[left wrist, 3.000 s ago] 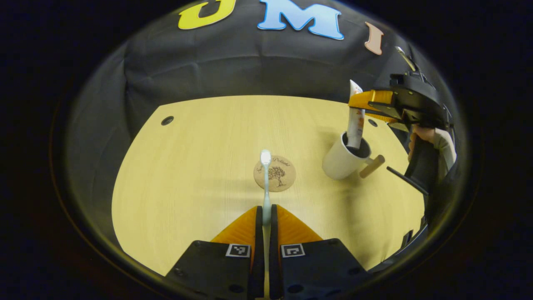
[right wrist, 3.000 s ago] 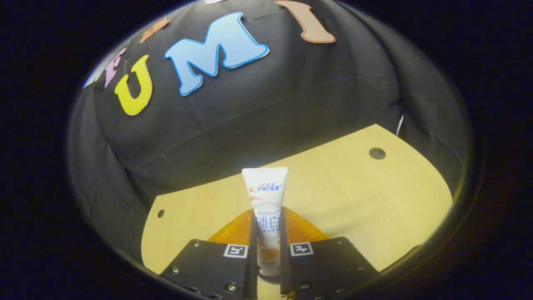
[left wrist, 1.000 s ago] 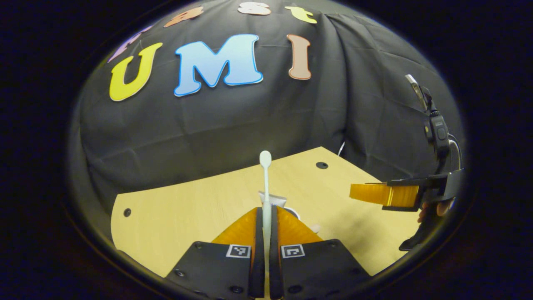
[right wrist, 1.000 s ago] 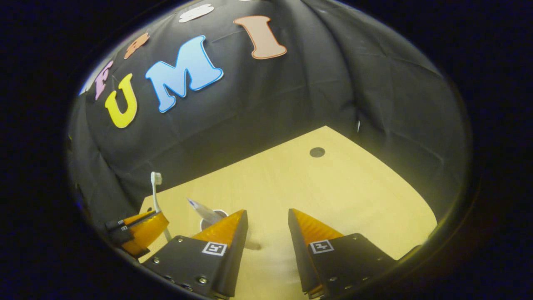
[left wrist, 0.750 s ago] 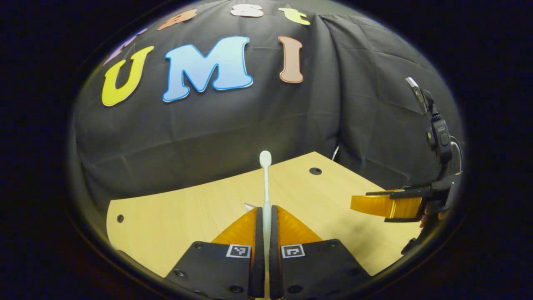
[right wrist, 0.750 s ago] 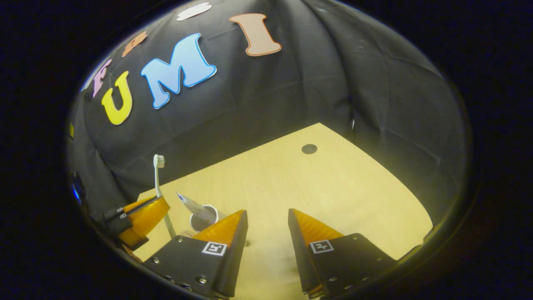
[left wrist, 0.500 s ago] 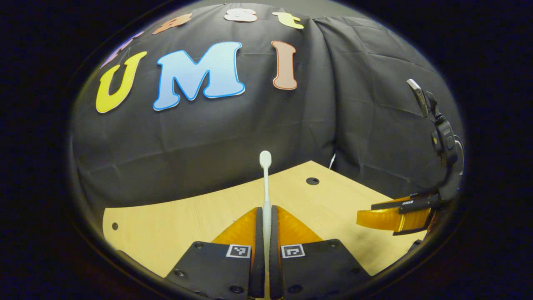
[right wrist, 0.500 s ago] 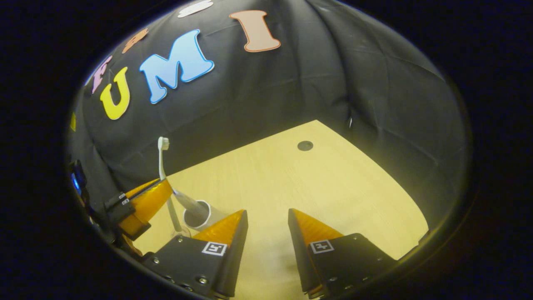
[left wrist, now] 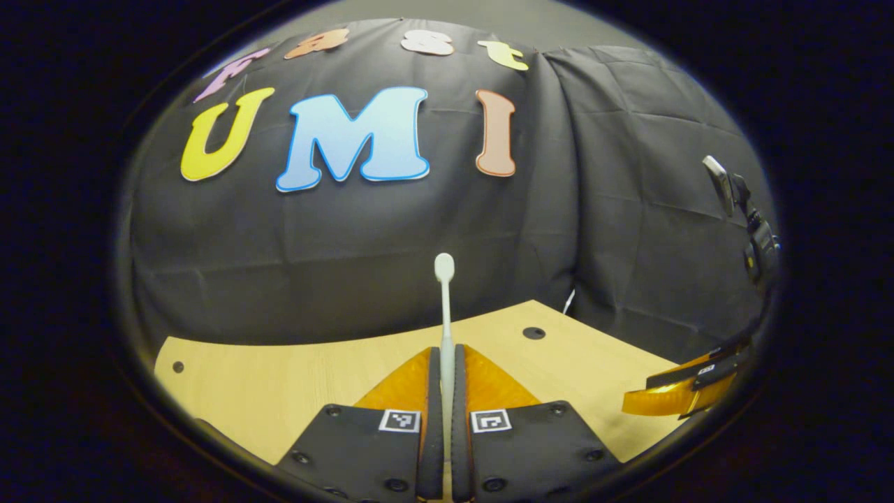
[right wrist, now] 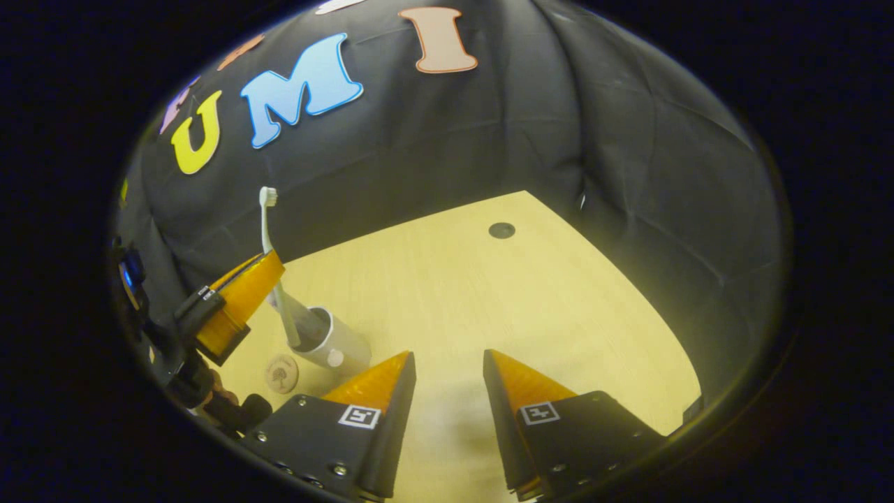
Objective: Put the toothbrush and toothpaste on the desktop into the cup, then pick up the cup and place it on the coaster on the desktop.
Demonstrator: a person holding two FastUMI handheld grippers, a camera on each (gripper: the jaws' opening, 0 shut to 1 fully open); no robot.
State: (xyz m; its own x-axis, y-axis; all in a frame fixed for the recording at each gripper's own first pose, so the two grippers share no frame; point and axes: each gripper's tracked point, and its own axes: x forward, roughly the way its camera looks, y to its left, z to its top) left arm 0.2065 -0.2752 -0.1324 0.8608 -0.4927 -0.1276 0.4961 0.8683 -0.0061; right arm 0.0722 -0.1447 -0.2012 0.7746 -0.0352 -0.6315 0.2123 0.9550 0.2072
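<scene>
My left gripper (left wrist: 444, 353) is shut on the white toothbrush (left wrist: 444, 293), whose head points up and away from me. In the right gripper view the left gripper (right wrist: 241, 297) hangs just above the white cup (right wrist: 328, 342), and the toothbrush (right wrist: 265, 223) stands upright with its lower end inside the cup's mouth. The round cork coaster (right wrist: 281, 372) lies on the desktop just in front of the cup. My right gripper (right wrist: 447, 356) is open and holds nothing, to the right of the cup. The toothpaste in the cup is hidden behind the left gripper.
The light wooden desktop (right wrist: 503, 307) has a dark round hole (right wrist: 501, 230) near its far corner and ends at the black cloth wall. A hand (right wrist: 209, 395) holds the left gripper at the left edge. The right gripper (left wrist: 688, 391) shows low at the right.
The left gripper has carried the toothbrush over the cup and lowered its end into the mouth. The open right gripper has drawn back from the cup, where the toothpaste was left.
</scene>
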